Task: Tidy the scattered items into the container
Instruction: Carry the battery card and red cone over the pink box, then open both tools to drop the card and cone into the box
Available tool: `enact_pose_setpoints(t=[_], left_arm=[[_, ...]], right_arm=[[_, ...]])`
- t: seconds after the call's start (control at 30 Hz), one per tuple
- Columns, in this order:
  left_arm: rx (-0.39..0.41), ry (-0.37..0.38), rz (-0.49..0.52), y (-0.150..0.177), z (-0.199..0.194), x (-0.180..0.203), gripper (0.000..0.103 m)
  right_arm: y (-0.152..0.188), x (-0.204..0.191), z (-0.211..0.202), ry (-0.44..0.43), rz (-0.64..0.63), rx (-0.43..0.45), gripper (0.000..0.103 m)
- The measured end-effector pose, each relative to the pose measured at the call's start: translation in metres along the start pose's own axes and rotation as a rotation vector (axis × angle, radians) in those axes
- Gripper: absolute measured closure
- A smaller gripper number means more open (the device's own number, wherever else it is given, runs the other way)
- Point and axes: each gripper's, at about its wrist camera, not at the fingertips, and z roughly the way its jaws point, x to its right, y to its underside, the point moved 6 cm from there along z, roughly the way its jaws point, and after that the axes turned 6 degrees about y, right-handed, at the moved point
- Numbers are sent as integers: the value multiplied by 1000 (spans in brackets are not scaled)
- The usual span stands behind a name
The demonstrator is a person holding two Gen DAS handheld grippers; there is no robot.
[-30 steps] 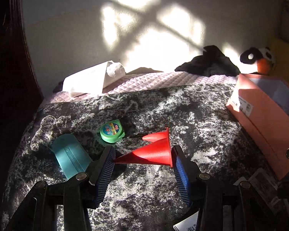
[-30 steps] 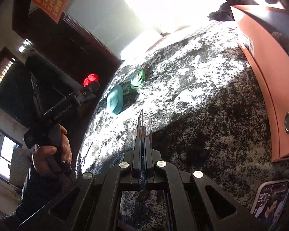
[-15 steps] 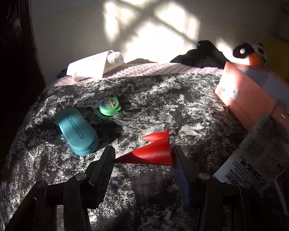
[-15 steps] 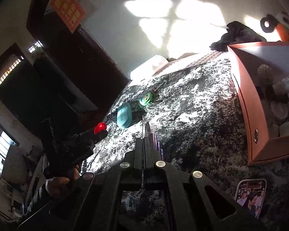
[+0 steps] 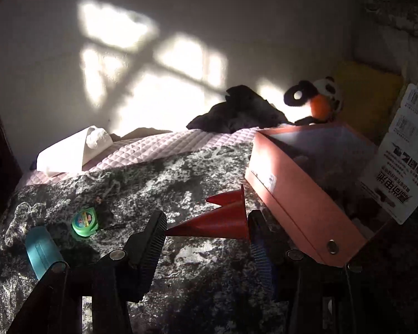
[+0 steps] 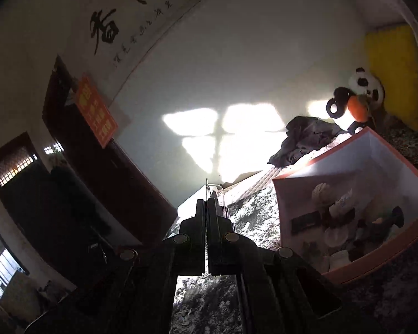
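My left gripper [image 5: 206, 224] is shut on a red plastic cone [image 5: 223, 220] lying sideways between its fingers, tip toward the left finger; a second red tip shows just behind it. The cone hangs over the dark blanket, just left of the open orange box [image 5: 292, 192]. A green tape measure [image 5: 83, 221] and a teal case [image 5: 40, 250] lie on the blanket at left. My right gripper [image 6: 208, 203] is shut on a blister card [image 6: 213, 192] seen edge-on; the blister card [image 5: 401, 167] hovers over the orange box [image 6: 348, 161], which holds several small items.
A white tissue pack [image 5: 69, 153], a black cloth [image 5: 242, 111], a panda plush [image 5: 315, 100] and a yellow pillow [image 5: 367, 100] lie along the wall behind the box. In the right wrist view a dark wooden door [image 6: 78, 161] stands at left.
The left gripper has carried the cone right, up to the box's near wall. The right gripper has lifted the blister card from low over the blanket to above the box.
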Motion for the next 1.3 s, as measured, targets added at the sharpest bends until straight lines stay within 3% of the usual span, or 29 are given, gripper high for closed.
enact_pose_setpoints(t=[0.1,0.27,0.5,0.67,0.7,0.77,0.8,0.93,1.13,1.3], left_arm=[[0,44,54,-25,23,44,52],[-20,96,147,-59,64,115,52],[-51,118,236,-78,104,179,52],[-83,125,271,-83,127,209,50],[-79,125,262,-84,127,209,46],[-34,123,239,-89,119,207,13],[-3,122,226,-92,114,205,9],[43,110,188,-102,100,192,4],[51,81,111,-101,82,148,4],[56,12,16,-80,54,84,4]], right_arm=[[-18,33,-11,88,7,60,103],[-35,77,0,249,-25,88,103],[-46,117,16,304,3,92,103],[-54,146,16,296,106,136,101],[-55,152,15,308,131,147,93],[-57,164,12,308,181,159,50],[-57,168,10,285,213,175,20],[-59,177,4,182,289,185,19],[-61,169,2,176,270,190,19],[-55,147,11,145,237,160,19]])
